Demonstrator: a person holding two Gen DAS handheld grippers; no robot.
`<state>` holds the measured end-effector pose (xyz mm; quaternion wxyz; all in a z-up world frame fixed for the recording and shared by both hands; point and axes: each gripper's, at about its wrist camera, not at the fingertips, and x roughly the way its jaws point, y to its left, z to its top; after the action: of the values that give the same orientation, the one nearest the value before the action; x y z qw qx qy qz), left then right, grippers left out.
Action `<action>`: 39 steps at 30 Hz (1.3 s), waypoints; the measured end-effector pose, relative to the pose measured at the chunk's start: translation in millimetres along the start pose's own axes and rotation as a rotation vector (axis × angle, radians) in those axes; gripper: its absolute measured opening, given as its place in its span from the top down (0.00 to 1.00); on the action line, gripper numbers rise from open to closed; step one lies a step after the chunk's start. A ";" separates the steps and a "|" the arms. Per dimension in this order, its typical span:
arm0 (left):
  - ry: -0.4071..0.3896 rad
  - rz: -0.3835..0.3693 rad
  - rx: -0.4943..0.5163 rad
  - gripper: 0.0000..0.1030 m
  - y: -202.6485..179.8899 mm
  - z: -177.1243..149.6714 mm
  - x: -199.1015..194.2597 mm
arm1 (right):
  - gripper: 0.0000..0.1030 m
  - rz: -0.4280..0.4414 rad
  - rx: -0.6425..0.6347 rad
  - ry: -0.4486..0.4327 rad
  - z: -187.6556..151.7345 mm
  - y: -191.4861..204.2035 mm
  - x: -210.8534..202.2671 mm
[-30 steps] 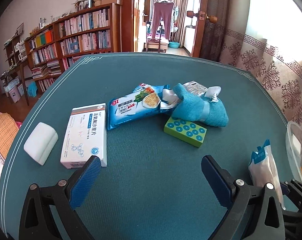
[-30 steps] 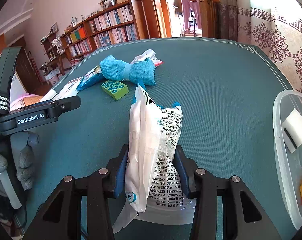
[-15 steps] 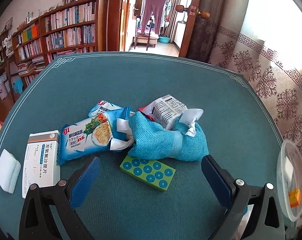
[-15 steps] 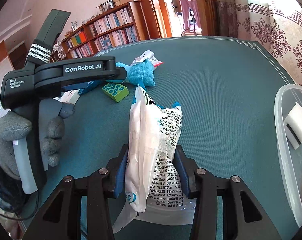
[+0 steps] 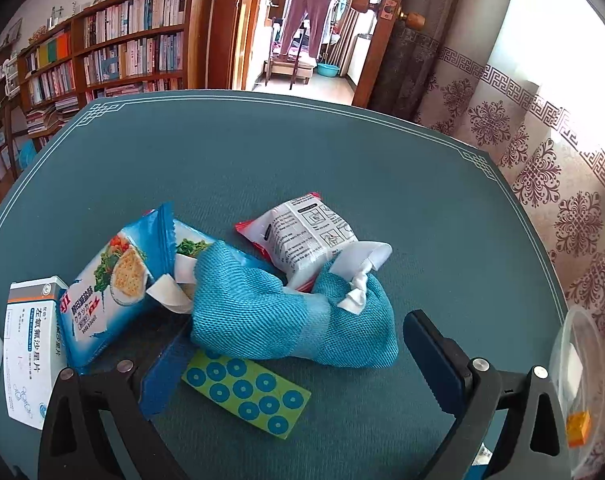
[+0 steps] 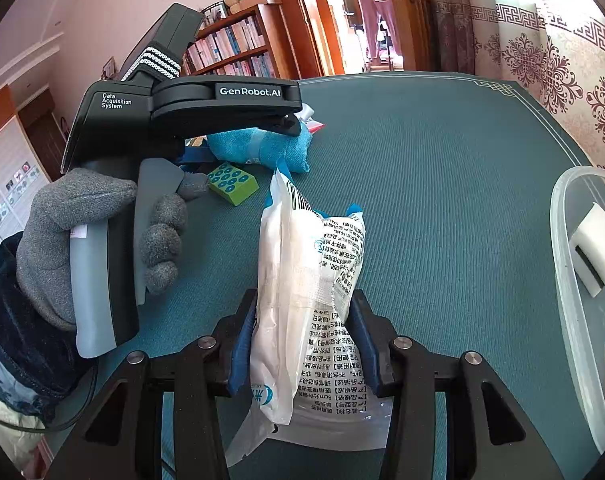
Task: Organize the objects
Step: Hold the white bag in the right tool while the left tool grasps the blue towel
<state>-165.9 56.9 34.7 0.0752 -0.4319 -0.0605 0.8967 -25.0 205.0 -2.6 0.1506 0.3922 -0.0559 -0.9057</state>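
Note:
My left gripper [image 5: 298, 364] is open, its blue pads on either side of a rolled blue towel [image 5: 290, 316] and a green block with blue dots [image 5: 248, 392]. A blue cracker packet [image 5: 110, 292] and a white snack packet [image 5: 310, 240] lie against the towel. A white medicine box [image 5: 28, 344] lies at the left. My right gripper [image 6: 302, 348] is shut on a white plastic bag with printed text [image 6: 314, 280], held just above the table. The left gripper [image 6: 286, 124] also shows in the right wrist view, over the towel [image 6: 258, 148] and the block [image 6: 232, 182].
A clear plastic bin [image 6: 582, 280] at the right holds a white sponge [image 6: 594, 248] and an orange piece [image 5: 578, 426]. The round table has a teal cloth [image 5: 342, 168]. A bookshelf [image 5: 114, 56] and an open doorway stand beyond.
My left gripper has moved forward and to the right, from in front of the medicine box to around the towel and green block. My right gripper has stayed put with the bag.

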 end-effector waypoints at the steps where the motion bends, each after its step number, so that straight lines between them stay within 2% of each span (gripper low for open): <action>1: -0.004 0.002 0.012 0.01 -3.3 -1.1 -0.3 | 0.55 0.000 0.000 0.000 0.0 0.0 0.0; 5: -0.001 -0.005 0.036 0.01 -13.7 -0.2 1.4 | 0.55 0.000 0.000 0.000 0.0 0.1 -0.2; 15: 0.005 0.074 0.088 0.01 -22.5 -0.3 14.6 | 0.55 0.000 0.000 0.000 -0.3 0.9 -0.6; 16: 0.004 0.083 0.095 0.02 -23.4 -0.8 15.4 | 0.55 0.000 0.000 0.000 -0.4 1.0 -0.7; 17: 0.002 0.092 0.103 0.07 -23.8 -1.7 15.6 | 0.55 0.000 0.000 0.000 -0.4 1.0 -0.7; 23: 0.001 0.069 0.117 0.19 -21.7 -5.3 10.1 | 0.55 0.000 0.000 0.000 -0.6 1.4 -0.8; 39: -0.083 0.047 0.141 0.20 -29.2 -16.0 -40.1 | 0.56 0.007 0.029 -0.045 5.2 -4.0 -13.0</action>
<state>-126.3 78.7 60.6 0.0819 -0.3893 0.0099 0.9174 -21.3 212.9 9.1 0.1466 0.3739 -0.0737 -0.9128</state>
